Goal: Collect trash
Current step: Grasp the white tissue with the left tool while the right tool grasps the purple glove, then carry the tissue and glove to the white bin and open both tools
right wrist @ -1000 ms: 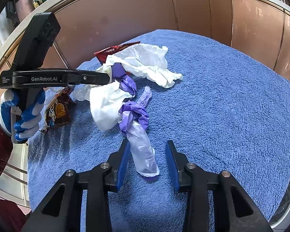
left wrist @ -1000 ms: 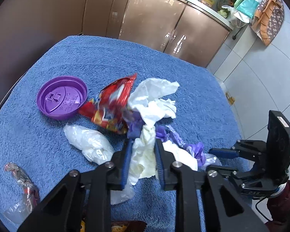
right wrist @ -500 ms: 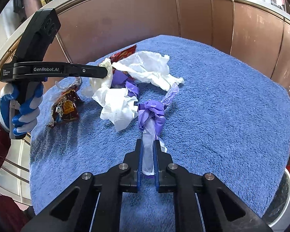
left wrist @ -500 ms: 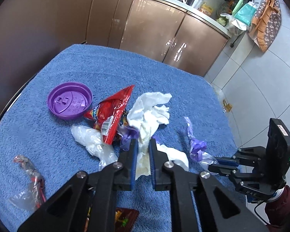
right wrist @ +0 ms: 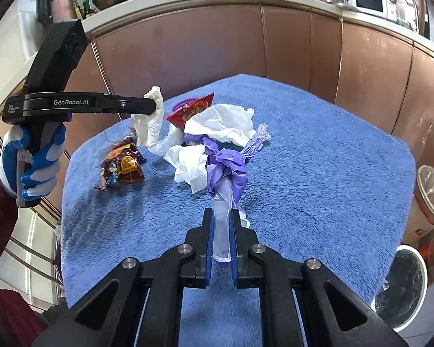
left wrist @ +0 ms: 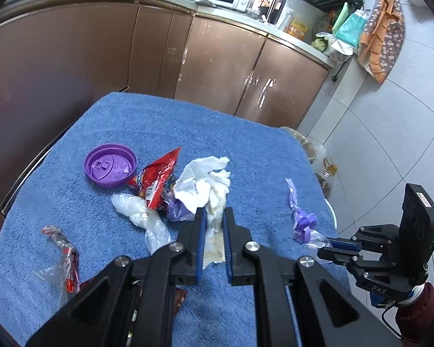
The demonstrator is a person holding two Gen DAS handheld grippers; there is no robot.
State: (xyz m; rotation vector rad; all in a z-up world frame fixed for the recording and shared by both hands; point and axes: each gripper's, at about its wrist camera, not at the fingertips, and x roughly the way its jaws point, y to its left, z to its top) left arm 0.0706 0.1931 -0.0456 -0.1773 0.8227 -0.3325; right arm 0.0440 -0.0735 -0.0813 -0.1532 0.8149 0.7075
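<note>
Left gripper (left wrist: 214, 222): fingers pinching a crumpled white tissue (left wrist: 215, 202); they have just been closing on it; the tissue hangs from the tips clear of the blue towel (left wrist: 246, 150) in the right wrist view
Right gripper (right wrist: 221, 222): fingers pinching the clear end of a knotted purple plastic bag (right wrist: 227, 167); they have just been closing on it; the knot and twisted tail stick out past the tips
Bench: covered by the blue towel; trash lies in a loose heap near its middle
Heap: a red snack wrapper (left wrist: 159, 182) beside a second white tissue (left wrist: 201, 177); a clear plastic bag (left wrist: 141, 214) just in front of them
Purple lid (left wrist: 110, 164): lies flat, left of the red wrapper, touching its corner
Clear wrapper with red print (left wrist: 62, 248): apart from the heap, near the left edge
Dark snack packet (right wrist: 121, 166): on the towel under the left gripper
Bin (right wrist: 402, 289): on the floor, off the bench's right corner
</note>
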